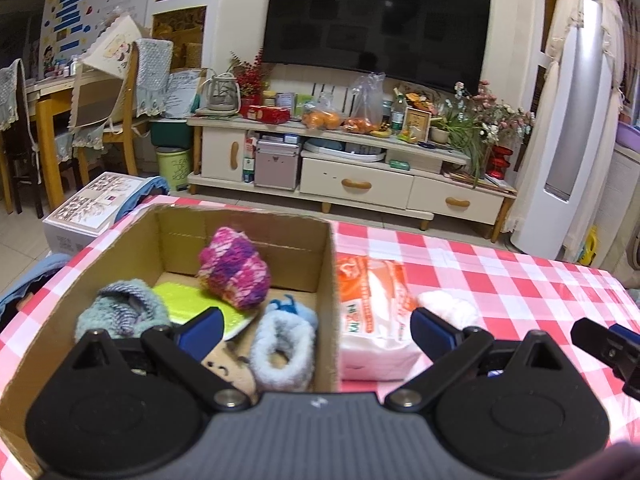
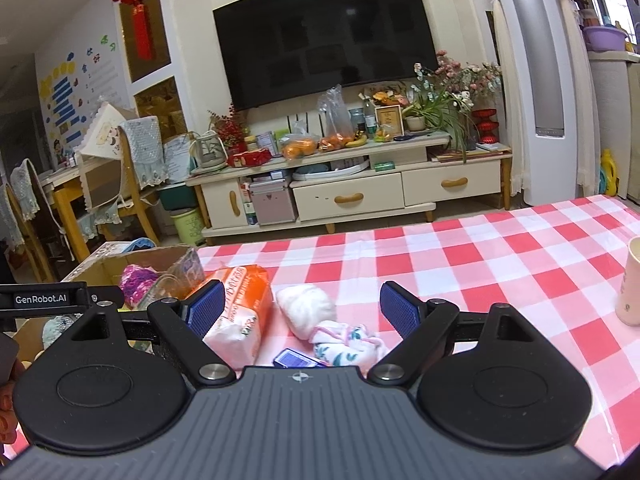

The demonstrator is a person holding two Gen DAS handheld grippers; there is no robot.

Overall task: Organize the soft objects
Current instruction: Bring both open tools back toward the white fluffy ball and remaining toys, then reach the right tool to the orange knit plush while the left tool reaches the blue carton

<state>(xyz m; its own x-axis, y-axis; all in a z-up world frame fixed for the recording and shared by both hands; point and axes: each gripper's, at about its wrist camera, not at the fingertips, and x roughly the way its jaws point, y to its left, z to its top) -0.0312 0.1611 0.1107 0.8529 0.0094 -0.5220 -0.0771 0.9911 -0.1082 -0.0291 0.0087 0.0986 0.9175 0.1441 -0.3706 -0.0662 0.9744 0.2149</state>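
The cardboard box (image 1: 240, 236) sits at the left edge of the checkered tablecloth (image 2: 500, 264), holding a pink-purple knit piece (image 1: 234, 272), a grey knit piece (image 1: 120, 312) and a pale blue fuzzy slipper (image 1: 282, 350). Just outside its right wall lies an orange tissue pack (image 1: 374, 312), with a white soft bundle (image 2: 306, 308) and a floral cloth (image 2: 346, 344) beside it; open cloth stretches rightward to a cup (image 2: 632, 284). The left gripper (image 1: 316, 330) straddles the box wall, jaws wide apart, empty. The right gripper (image 2: 302, 310) hovers over the bundle, jaws wide apart, gripping nothing.

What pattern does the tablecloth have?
Red, pink and white checks; the tablecloth shows best in the right wrist view.
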